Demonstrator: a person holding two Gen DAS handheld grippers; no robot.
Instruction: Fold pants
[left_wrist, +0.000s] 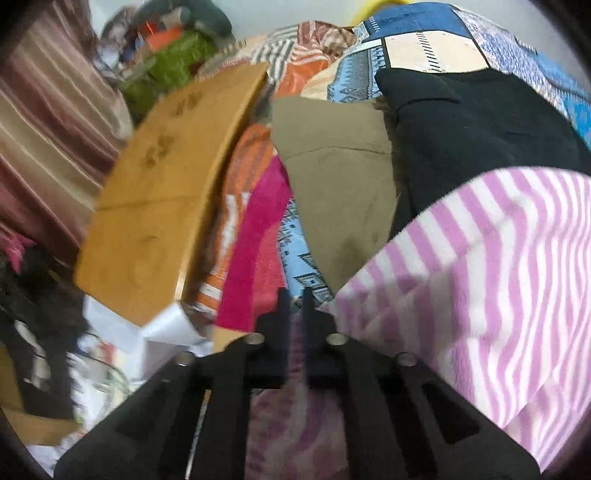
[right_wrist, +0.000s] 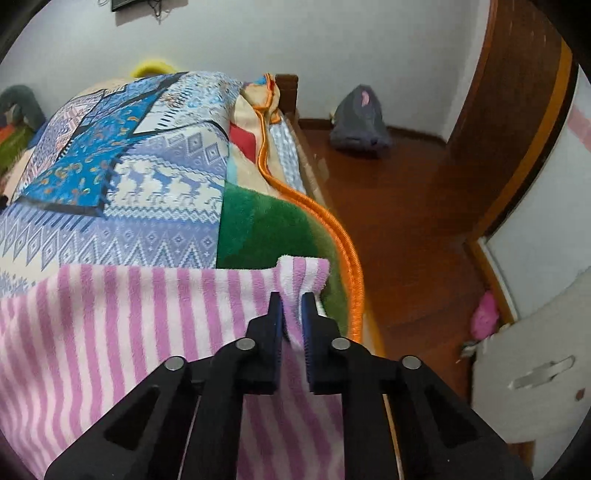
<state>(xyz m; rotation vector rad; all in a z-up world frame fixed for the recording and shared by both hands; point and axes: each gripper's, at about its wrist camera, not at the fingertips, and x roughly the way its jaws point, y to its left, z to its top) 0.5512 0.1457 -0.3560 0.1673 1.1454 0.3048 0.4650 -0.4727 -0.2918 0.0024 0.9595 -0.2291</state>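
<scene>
Patterned blue bedspread (right_wrist: 122, 177), both tools, left (left_wrist: 295, 306), right (right_wrist: 292, 314), clamped on striped pink pants (right_wrist: 129, 314)

The right gripper (right_wrist: 291, 306) is pointing steeply downward, its two black fingers (right_wrist: 274, 314) drawn almost together and pinching a bunched corner of the striped pants (right_wrist: 122, 314). The fabric is rising in a small tuft just beyond the fingertips, so the grip is sitting at the very edge of the pants.

The left gripper (left_wrist: 294, 301) is also angling steeply down, its jaws closed to a narrow slit. Its fingertips are lying right at the border of the striped pants (left_wrist: 480, 277), with pink cloth showing beneath the fingers; whether the pads are actually pressing on the pants is blurred and cannot be told.
</scene>
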